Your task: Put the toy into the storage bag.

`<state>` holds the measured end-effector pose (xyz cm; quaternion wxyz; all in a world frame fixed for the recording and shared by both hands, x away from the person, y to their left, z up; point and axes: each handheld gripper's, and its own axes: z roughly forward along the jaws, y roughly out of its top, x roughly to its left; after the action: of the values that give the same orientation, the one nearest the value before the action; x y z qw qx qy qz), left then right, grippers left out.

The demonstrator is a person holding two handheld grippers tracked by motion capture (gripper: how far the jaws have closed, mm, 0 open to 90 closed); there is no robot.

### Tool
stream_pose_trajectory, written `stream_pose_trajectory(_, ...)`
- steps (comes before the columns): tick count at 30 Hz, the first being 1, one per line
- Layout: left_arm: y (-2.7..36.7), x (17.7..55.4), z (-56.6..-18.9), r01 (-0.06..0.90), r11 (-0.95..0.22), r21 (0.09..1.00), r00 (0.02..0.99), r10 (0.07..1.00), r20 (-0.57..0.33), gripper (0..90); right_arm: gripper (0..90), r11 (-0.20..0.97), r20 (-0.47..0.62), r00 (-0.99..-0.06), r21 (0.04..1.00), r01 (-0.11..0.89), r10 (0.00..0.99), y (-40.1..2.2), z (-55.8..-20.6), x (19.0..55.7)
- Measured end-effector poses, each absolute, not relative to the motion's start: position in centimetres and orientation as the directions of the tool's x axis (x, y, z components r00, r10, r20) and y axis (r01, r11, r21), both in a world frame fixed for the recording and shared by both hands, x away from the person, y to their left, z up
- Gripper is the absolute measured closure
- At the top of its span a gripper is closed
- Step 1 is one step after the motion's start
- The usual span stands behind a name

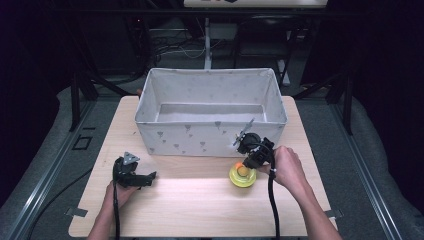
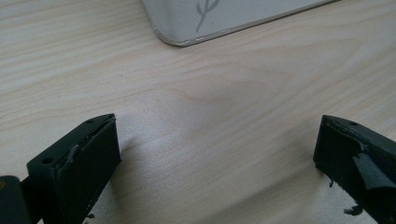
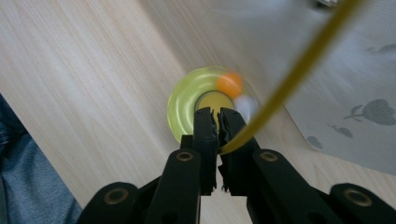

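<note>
Your right gripper [image 3: 218,114] has its jaws closed tight, tips at the near rim of the yellow ring toy [image 3: 187,100], which sits centre frame beside the fabric bin [image 3: 355,93]. Your left gripper [image 2: 217,154] rests open over bare table at lower left

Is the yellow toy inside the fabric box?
No, the yellow toy lies on the wooden table in front of the fabric box.

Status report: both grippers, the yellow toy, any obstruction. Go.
Left gripper open, idle over bare table. Right gripper shut on a thin yellow strand above the yellow ring toy. Fabric bin close behind toy.
</note>
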<state>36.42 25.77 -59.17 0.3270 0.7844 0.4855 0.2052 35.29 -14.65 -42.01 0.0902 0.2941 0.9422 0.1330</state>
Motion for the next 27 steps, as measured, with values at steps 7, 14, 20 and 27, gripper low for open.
stream_pose_trajectory(7,25.8,36.4,-59.2,0.627,-0.315,0.712,0.444,0.896,0.005,0.4,88.0,0.799,-0.104,-0.813,0.293,0.525,0.572,-14.4,-41.5,35.6)
stream_pose_trajectory(14,25.8,36.4,-59.2,0.627,-0.315,0.712,0.444,0.896,0.004,0.4,88.2,0.809,-0.107,-0.82,0.279,0.517,0.562,-14.0,-41.4,35.8)
stream_pose_trajectory(20,25.8,36.4,-59.2,0.627,-0.315,0.712,0.444,0.896,0.004,0.4,88.2,0.818,-0.117,-0.825,0.262,0.512,0.553,-13.9,-41.1,35.8)
stream_pose_trajectory(27,25.8,36.4,-59.2,0.627,-0.315,0.712,0.444,0.896,0.005,0.4,88.2,0.816,-0.116,-0.825,0.273,0.509,0.554,-14.1,-40.3,35.6)
